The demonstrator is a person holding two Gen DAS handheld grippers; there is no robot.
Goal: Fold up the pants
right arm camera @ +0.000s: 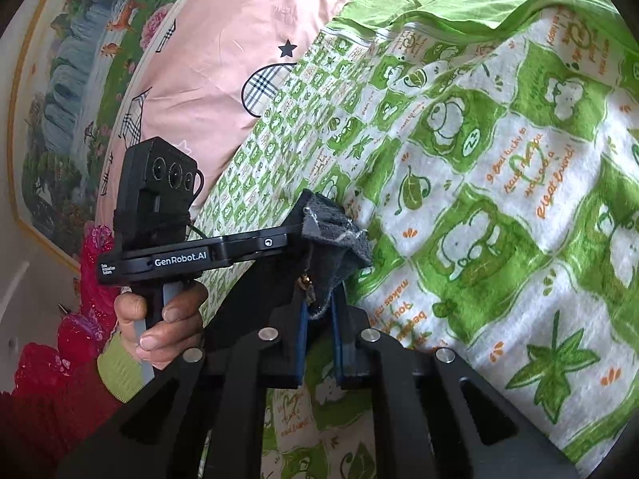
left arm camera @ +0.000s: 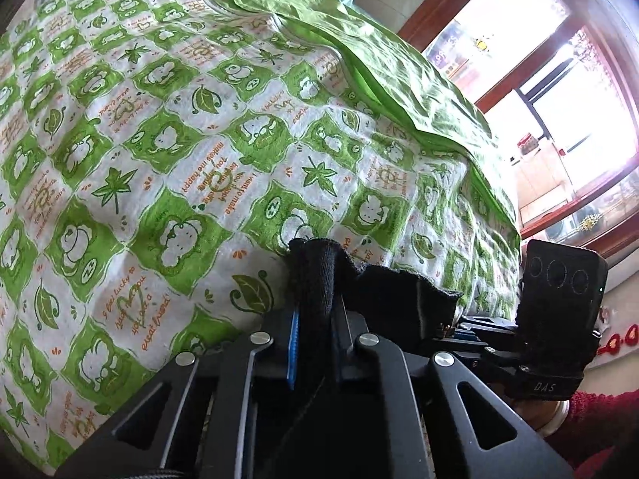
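The pants [left arm camera: 315, 275] are dark, soft fabric, held up in the air above the bed. My left gripper [left arm camera: 315, 319] is shut on a bunched edge of them. From there the cloth stretches right toward the other gripper's body [left arm camera: 559, 299]. In the right wrist view my right gripper [right arm camera: 319, 311] is shut on a grey-black corner of the pants [right arm camera: 335, 239] with a small metal zipper pull hanging from it. The left gripper's body [right arm camera: 167, 239], held by a hand, shows close on the left. Most of the pants are hidden.
A bed with a green and white cartoon-print quilt [left arm camera: 159, 139] lies under both grippers. A plain green sheet [left arm camera: 379, 60] is bunched at its far side. A pink pillow [right arm camera: 239, 40] lies by a landscape painting [right arm camera: 72, 80]. A window [left arm camera: 559, 80] is to the right.
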